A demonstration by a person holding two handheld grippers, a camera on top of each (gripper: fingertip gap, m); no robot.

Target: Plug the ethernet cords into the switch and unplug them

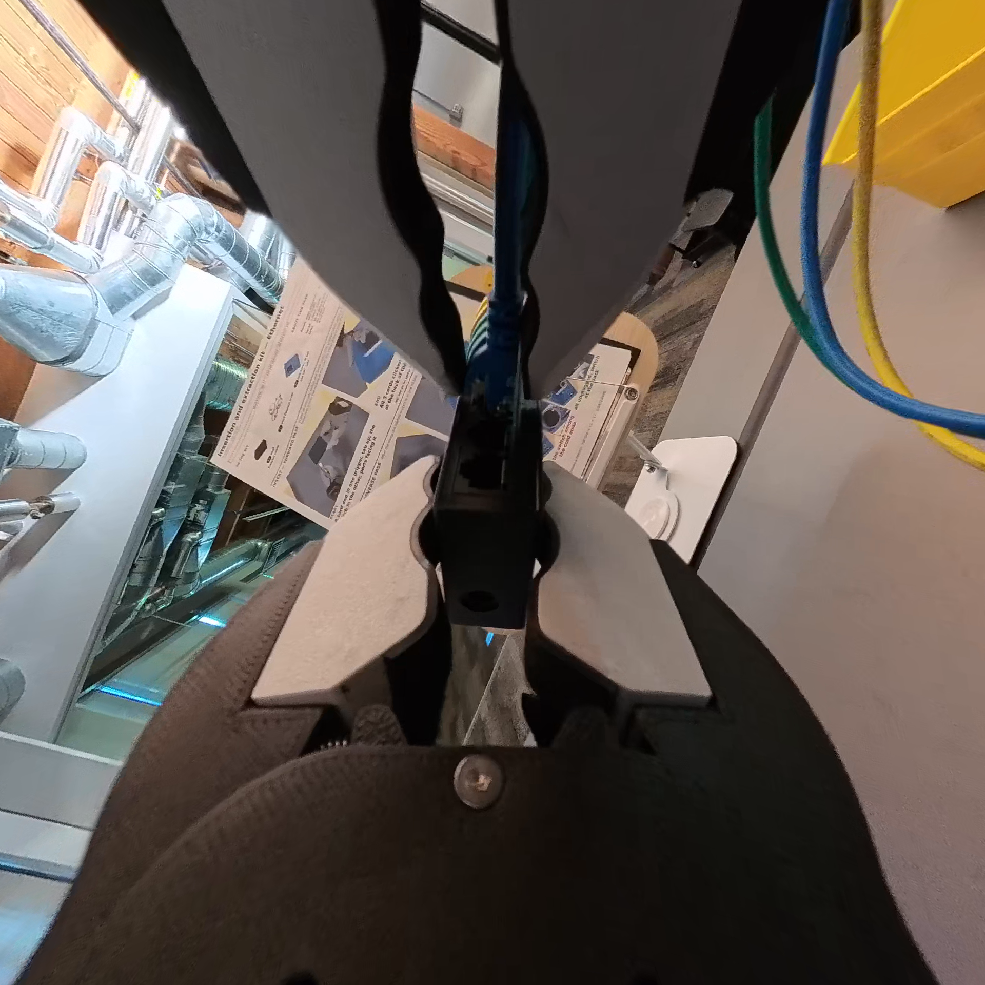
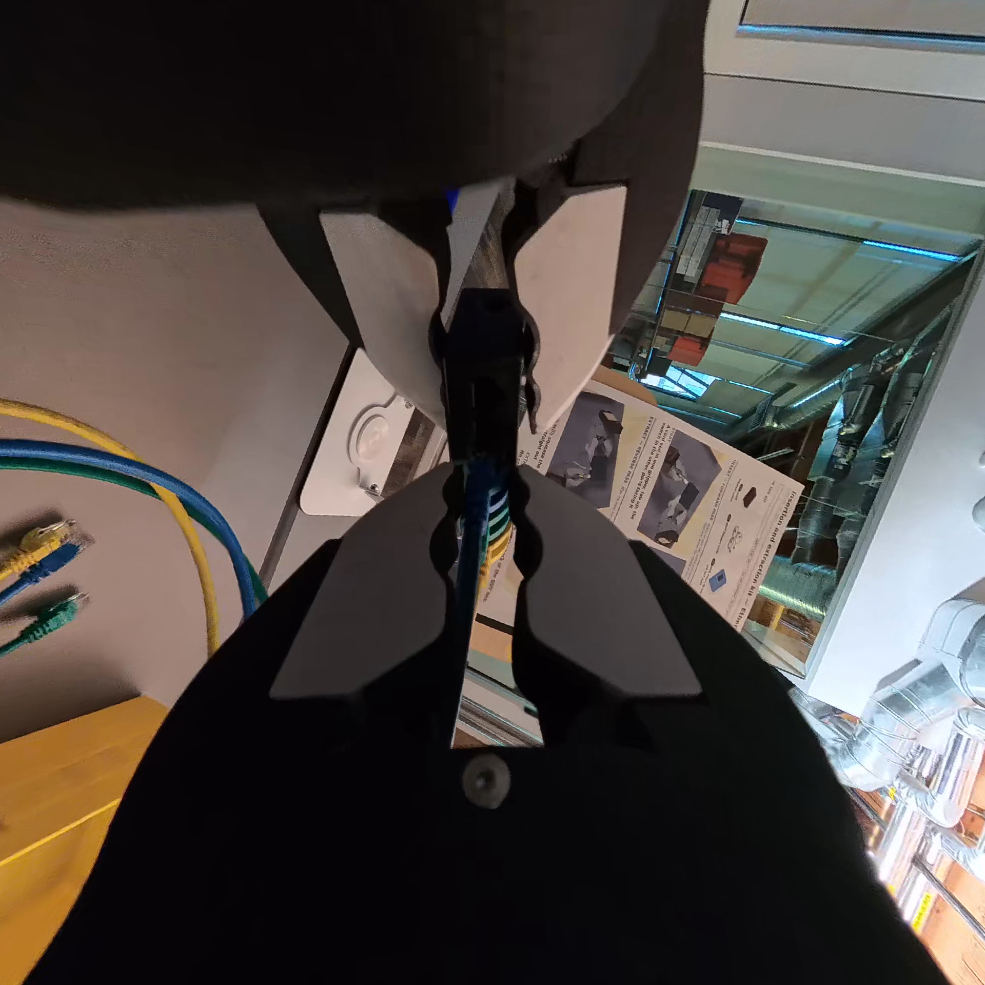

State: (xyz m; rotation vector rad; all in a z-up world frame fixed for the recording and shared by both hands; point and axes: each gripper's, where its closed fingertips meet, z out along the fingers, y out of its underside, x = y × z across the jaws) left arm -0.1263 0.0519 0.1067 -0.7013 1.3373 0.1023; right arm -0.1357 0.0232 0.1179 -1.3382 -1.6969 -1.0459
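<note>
Left gripper point(image 1: 487, 538) clamped on the black switch point(image 1: 486, 575), pale fingers point(image 1: 373, 575) reaching toward 12 o'clock. Right gripper point(image 2: 482, 511) facing it tip to tip, dark fingers point(image 2: 384, 602) pinched on the blue cord point(image 2: 471, 543) at its plug. In the left wrist view, entering from 12 o'clock.

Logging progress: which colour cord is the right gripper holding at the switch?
The blue cord, pinched in the right gripper at the switch; spare plugs lie on the table.
</note>
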